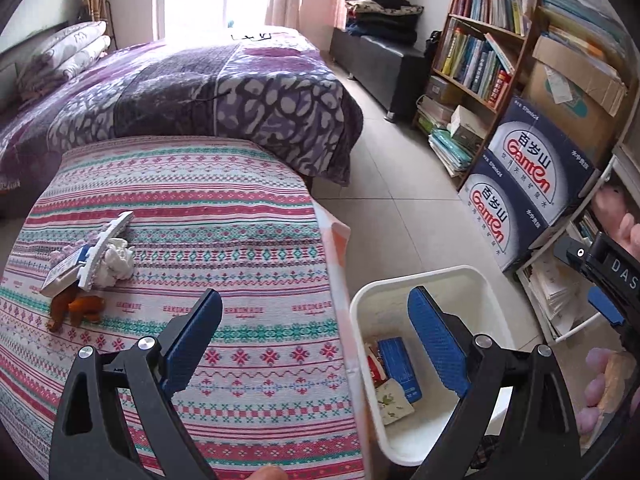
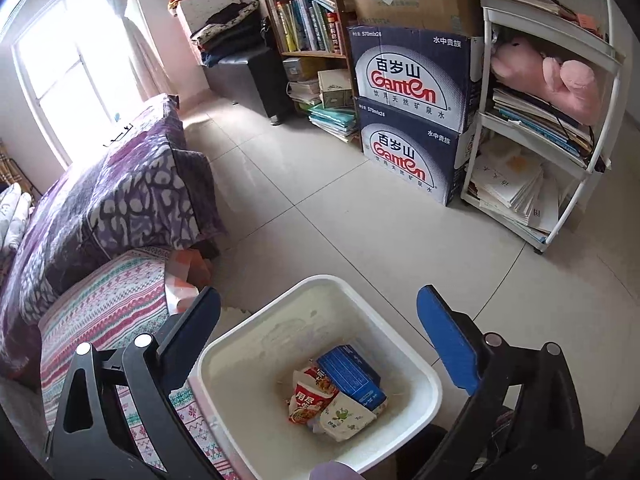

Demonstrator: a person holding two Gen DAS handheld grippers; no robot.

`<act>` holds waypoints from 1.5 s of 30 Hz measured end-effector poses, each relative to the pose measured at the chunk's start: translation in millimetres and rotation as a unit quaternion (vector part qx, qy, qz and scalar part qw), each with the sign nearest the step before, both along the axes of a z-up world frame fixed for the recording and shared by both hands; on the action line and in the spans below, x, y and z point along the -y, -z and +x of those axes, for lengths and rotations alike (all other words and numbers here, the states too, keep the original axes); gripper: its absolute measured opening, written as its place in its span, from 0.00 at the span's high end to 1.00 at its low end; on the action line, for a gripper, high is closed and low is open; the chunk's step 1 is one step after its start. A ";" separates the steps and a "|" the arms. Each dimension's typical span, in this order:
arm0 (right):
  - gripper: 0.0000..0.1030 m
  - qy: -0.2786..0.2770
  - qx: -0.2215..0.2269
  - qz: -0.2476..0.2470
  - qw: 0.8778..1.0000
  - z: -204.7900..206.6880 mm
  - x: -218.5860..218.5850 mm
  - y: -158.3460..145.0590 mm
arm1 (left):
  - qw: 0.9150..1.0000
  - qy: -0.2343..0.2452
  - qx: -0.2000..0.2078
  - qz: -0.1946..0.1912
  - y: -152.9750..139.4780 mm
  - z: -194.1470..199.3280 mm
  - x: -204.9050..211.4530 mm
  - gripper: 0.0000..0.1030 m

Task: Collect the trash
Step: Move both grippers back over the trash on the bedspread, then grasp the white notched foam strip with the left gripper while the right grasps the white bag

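On the woven striped tablecloth (image 1: 224, 216) at left I see crumpled white tissue (image 1: 118, 262). My left gripper (image 1: 316, 322) gapes empty. The square white plastic bin (image 2: 404, 316) holds a blue carton (image 2: 352, 376); my right gripper (image 2: 318, 306) gapes empty above it.

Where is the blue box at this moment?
The blue box lies inside the white bin on the floor, beside a red snack wrapper, right of the patterned table.
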State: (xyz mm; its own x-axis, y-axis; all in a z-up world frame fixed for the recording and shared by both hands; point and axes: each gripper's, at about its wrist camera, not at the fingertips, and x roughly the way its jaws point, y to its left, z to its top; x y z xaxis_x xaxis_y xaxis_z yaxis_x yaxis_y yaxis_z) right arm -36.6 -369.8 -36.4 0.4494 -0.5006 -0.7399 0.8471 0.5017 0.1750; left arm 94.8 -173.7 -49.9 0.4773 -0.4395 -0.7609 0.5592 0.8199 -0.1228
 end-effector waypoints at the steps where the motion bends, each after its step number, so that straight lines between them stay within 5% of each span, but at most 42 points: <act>1: 0.08 -0.008 -0.003 -0.001 1.000 5.4 -5.2 0.9 | 1.000 -0.008 0.003 0.007 1.0 4.4 -5.3 0.12; 10: 0.07 -0.073 -0.026 0.006 0.997 49.3 -47.7 8.3 | 0.993 -0.077 0.001 0.084 17.9 49.1 -56.4 0.12; 17: 0.07 -0.110 -0.040 0.017 0.993 78.6 -75.0 17.3 | 0.975 -0.098 0.011 0.200 44.6 98.6 -100.0 0.11; 28: 0.07 -0.137 -0.072 0.023 0.988 112.5 -100.2 37.8 | 0.984 -0.145 -0.048 0.096 47.2 170.5 -146.9 0.16; 37: 0.07 -0.160 -0.084 0.039 0.983 128.9 -113.2 47.9 | 0.984 -0.131 -0.066 0.105 74.0 197.6 -139.2 0.43; 41: 0.07 -0.169 -0.087 0.045 0.981 133.5 -118.3 51.5 | 0.983 -0.126 -0.096 0.095 80.5 201.1 -144.2 0.73; 45: 0.07 -0.187 -0.087 0.049 0.977 139.5 -127.3 53.9 | 0.985 -0.126 -0.110 0.049 60.6 200.1 -161.8 0.74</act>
